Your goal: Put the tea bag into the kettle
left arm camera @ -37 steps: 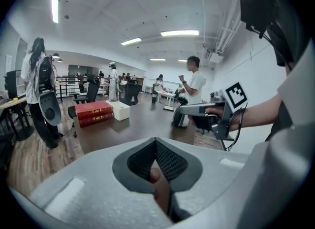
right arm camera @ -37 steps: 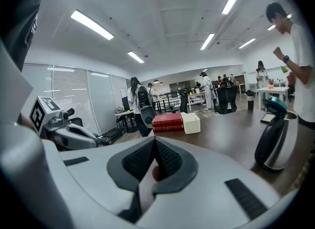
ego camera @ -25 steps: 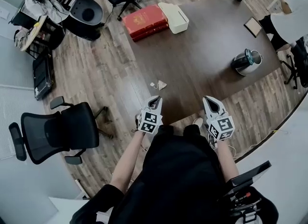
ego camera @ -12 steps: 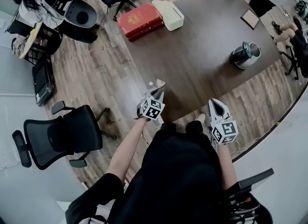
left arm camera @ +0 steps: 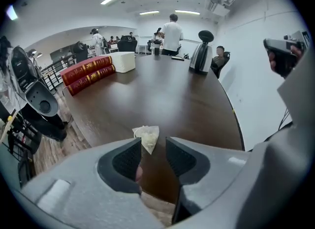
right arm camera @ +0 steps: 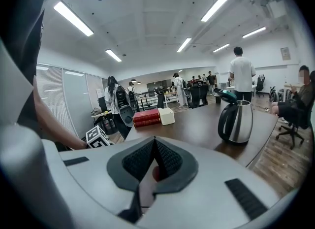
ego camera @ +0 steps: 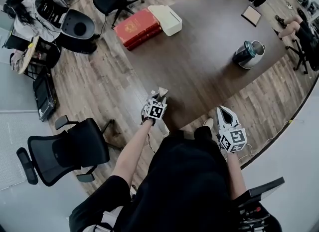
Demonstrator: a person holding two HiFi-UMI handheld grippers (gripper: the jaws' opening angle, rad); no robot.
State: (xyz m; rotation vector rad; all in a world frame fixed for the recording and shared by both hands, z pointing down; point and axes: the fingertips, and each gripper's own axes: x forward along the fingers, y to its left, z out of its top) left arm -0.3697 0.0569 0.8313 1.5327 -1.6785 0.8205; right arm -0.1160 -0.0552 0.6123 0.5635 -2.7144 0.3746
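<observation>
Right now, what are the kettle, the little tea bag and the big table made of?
The kettle looks like shiny brushed steel, mirroring the room, with a dark, probably plastic handle. The tea bag looks like thin pale mesh or paper, with bits showing through. The table looks like dark wood or laminate, smooth and slightly glossy, since lights reflect in it.
</observation>
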